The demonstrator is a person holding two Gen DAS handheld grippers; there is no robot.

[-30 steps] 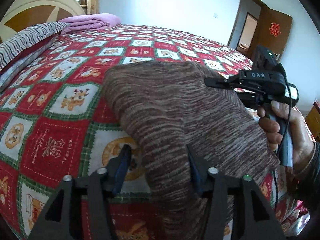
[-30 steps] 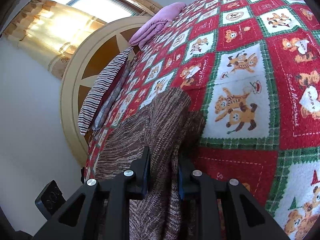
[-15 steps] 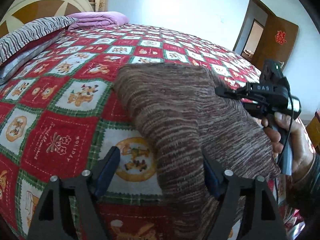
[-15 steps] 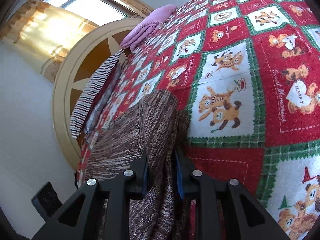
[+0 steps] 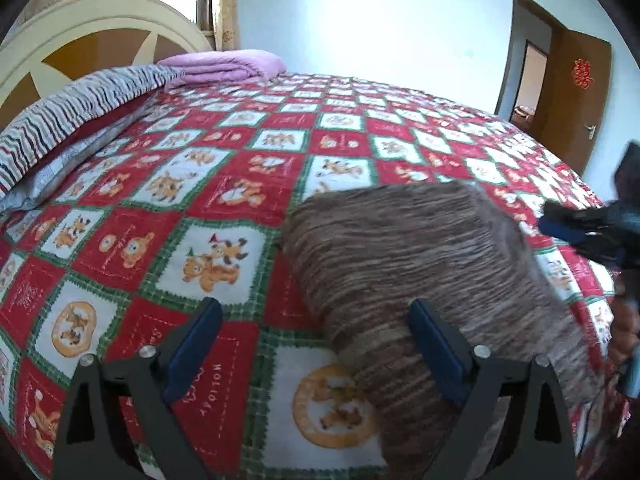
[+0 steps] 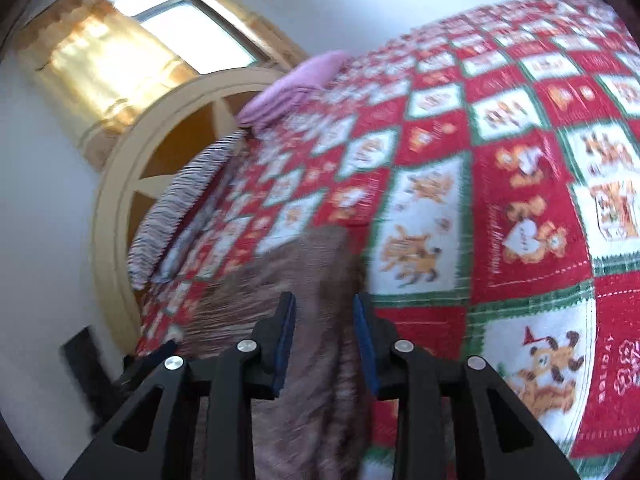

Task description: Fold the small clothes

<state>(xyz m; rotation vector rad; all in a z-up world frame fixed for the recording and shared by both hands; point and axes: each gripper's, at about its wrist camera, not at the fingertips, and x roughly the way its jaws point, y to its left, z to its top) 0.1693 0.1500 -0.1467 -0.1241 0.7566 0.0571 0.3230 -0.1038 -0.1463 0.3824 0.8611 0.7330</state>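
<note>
Quilt [image 5: 224, 200], red and green patchwork with bear squares, covers the bed. Sweater [image 5: 420, 264] (brown marled knit, soft) lies folded on it, long axis running from you toward the far side. Your left gripper [image 5: 316, 344] has just spread wide, near edge between its jaws, untouched. Right gripper [image 6: 324, 344] has just been opening, released, knit fold between its pads; view blurred.

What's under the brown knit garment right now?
The brown knit garment lies folded on the red patchwork quilt, which shows all around it. Whatever lies beneath its layers is covered.
</note>
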